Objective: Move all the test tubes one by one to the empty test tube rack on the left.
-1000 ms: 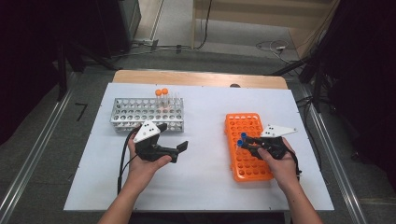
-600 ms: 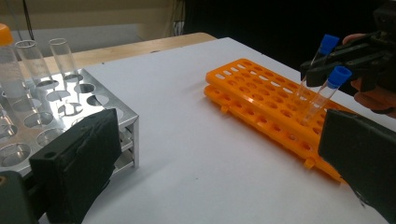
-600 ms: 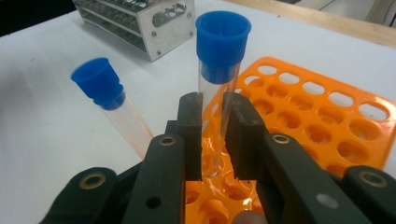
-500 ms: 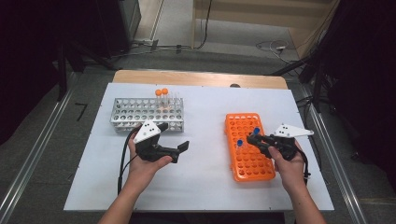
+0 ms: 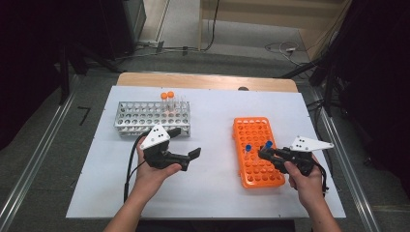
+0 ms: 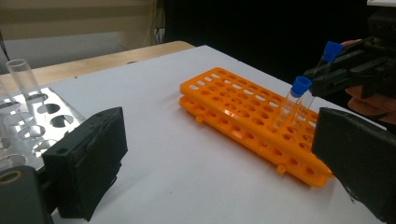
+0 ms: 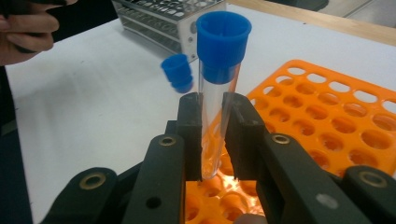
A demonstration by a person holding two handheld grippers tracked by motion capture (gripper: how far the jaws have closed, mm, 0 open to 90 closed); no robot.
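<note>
- Metal tube rack [image 5: 151, 117], far left of the high view: it carries two orange-capped tubes [image 5: 167, 101] and some uncapped clear tubes beside them, near its right end; most of its holes stand empty.
- Left gripper [image 5: 186, 155], just in front of the metal rack: you hold it level over the bare white table [image 5: 212, 193], jaws spread wide with nothing between the pads. In the left gripper view the two black pads [image 6: 88, 161] frame the orange rack without touching anything.
- Orange tube rack [image 5: 256, 151], right of centre: one blue-capped tube, the seated tube [image 5: 248, 151], stands in a hole near the rack's middle, upright and apart from the gripper. All other holes look empty.
- Held tube [image 7: 215, 88], above the orange rack: a clear tube with a blue cap, clamped by its lower body between the pads, its tip just above the rack's holes and seated in none.
- Right gripper [image 5: 264, 152], at the rack's right edge: its jaws are closed tight on the held tube.
- Progress, as a judgement: the work appears to be at an early stage, with one blue-capped tube in the orange rack and a second in your grip; which way the held tube is travelling cannot be told from this moment alone.
</note>
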